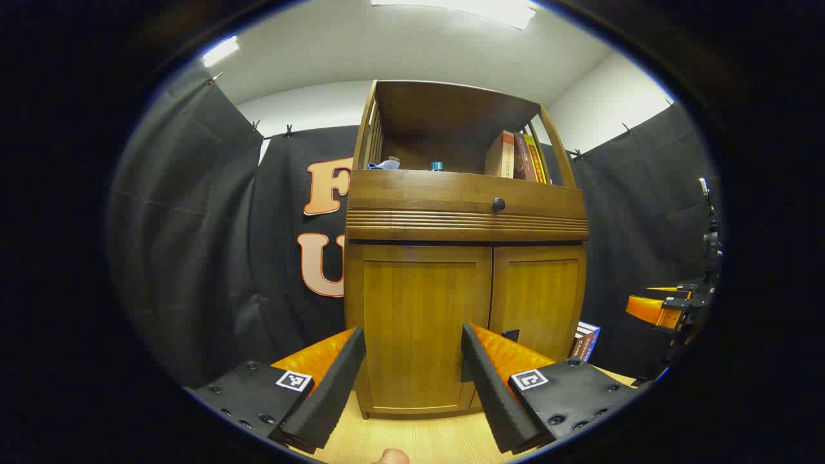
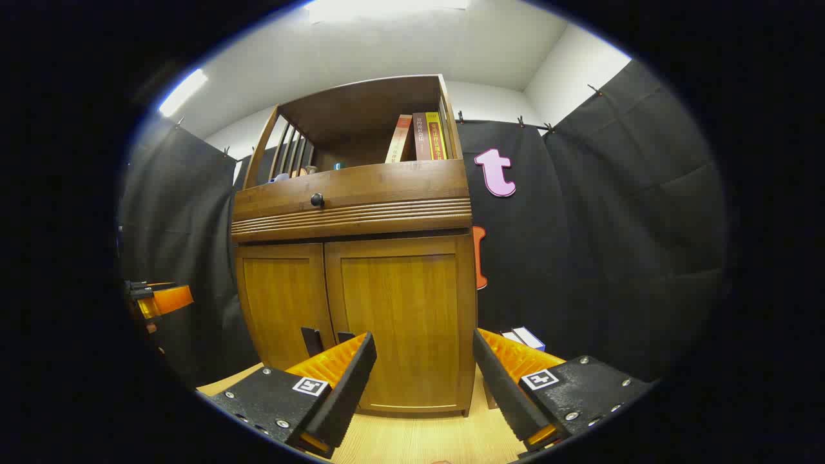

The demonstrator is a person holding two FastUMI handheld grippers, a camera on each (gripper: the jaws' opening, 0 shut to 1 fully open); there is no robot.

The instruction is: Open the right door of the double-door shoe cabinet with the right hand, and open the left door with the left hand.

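Note:
The wooden shoe cabinet [image 1: 464, 219] stands in front of me with both lower doors closed. In the left gripper view, my left gripper [image 1: 412, 341] is open and hangs a short way in front of the left door [image 1: 419, 316]; the right door [image 1: 541, 296] is beside it. In the right gripper view, my right gripper [image 2: 425, 345] is open and faces the right door [image 2: 403, 309], with the left door [image 2: 283, 303] further left. Two dark handles [image 2: 312, 340] sit low by the seam between the doors. Neither gripper touches the cabinet.
A drawer with a round knob [image 1: 498, 204] runs above the doors, and books [image 1: 515, 156] stand on the open shelf. More books [image 1: 585, 341] lie on the wooden floor [image 1: 419, 441] right of the cabinet. Black cloth walls surround it. The right gripper [image 1: 664, 309] appears at the far right.

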